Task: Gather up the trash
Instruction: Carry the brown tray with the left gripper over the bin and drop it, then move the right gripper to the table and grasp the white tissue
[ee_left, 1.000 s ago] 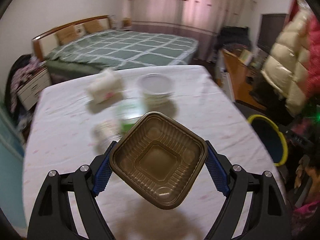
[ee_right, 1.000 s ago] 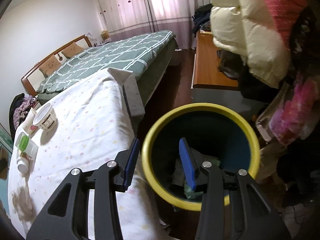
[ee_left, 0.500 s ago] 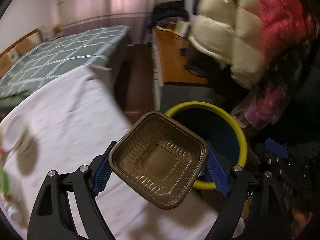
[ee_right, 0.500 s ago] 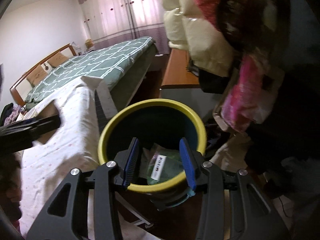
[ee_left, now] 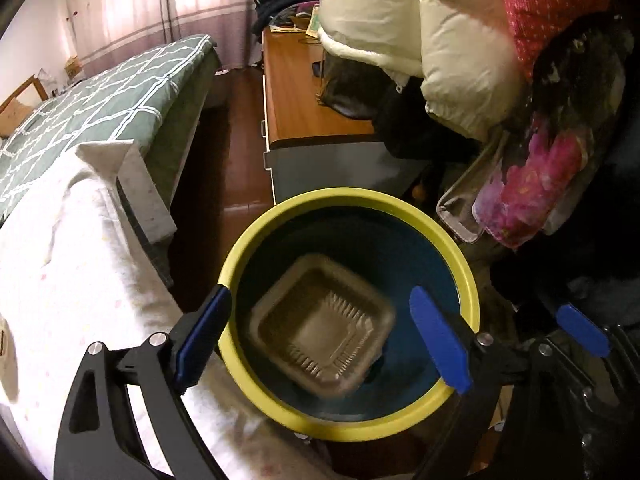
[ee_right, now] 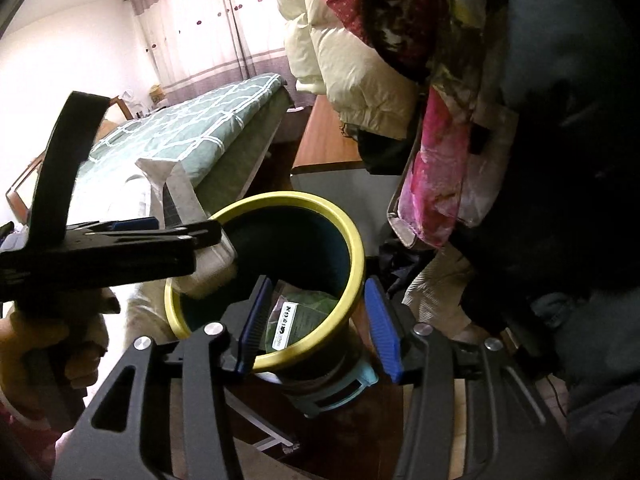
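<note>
A brown plastic tray [ee_left: 320, 326] drops, blurred, into the yellow-rimmed blue bin [ee_left: 348, 196]. My left gripper [ee_left: 320, 296] hangs over the bin's mouth, its jaws opening, and neither blue pad touches the tray. From the right wrist view the left gripper [ee_right: 176, 229] comes in from the left, with the pale, blurred tray [ee_right: 210, 266] falling past the bin's rim [ee_right: 356, 248]. My right gripper [ee_right: 318, 284] hovers over the bin's near rim, jaws opening, with nothing held. A green packet [ee_right: 304, 316] lies at the bottom of the bin.
The table with its white cloth [ee_left: 60, 280] touches the bin's left side. Behind are a green checked bed [ee_left: 100, 92] and a wooden desk [ee_left: 296, 92]. Hanging coats [ee_left: 440, 40] crowd the right. A hand [ee_right: 36, 344] holds the left gripper's handle.
My left gripper swung from the table to above the bin, opened and let the brown tray fall. My right gripper shifted to the bin's near rim and widened a little.
</note>
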### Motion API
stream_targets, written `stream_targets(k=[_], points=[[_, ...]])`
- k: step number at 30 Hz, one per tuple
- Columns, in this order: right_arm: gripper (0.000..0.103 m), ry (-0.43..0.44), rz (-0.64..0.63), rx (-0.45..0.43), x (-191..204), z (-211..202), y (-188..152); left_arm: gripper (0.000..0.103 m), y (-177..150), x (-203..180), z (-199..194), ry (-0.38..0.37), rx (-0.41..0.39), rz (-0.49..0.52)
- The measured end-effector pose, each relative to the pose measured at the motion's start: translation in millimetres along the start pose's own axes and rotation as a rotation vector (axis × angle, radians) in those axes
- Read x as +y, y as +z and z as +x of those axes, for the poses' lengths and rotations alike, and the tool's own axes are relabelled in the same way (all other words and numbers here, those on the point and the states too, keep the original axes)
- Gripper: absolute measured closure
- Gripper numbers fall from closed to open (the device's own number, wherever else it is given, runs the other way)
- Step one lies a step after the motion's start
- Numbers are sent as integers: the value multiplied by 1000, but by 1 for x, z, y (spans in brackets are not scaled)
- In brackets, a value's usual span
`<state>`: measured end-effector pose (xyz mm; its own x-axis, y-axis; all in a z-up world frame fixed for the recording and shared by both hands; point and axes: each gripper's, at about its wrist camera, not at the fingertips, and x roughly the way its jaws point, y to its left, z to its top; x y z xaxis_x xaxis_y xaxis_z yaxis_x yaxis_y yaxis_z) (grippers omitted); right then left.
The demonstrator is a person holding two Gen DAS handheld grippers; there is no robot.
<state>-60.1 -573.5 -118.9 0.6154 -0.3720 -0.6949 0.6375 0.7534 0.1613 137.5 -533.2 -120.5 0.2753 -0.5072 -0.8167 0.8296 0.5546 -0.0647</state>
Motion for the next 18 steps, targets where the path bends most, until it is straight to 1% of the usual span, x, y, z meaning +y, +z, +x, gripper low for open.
stream_targets(k=[5, 8, 12, 14, 16, 18], points=[[56, 11, -11, 3, 12, 0, -2, 10, -16, 27, -36, 16, -34, -49], [56, 29, -31, 13, 25, 3, -4, 10, -35, 46, -66, 42, -62, -89], [56, 63, -80, 26, 52, 5, -8, 9, -75, 83, -115, 77, -111, -172], [56, 95, -111, 34, 70, 6, -11, 9, -98, 104, -140, 114, -143, -213], [56, 129, -145, 40, 90, 5, -14, 9, -126, 130, -170, 176, -172, -268], [56, 178, -194, 49, 118, 4, -21, 8, -153, 153, -195, 224, -197, -325]])
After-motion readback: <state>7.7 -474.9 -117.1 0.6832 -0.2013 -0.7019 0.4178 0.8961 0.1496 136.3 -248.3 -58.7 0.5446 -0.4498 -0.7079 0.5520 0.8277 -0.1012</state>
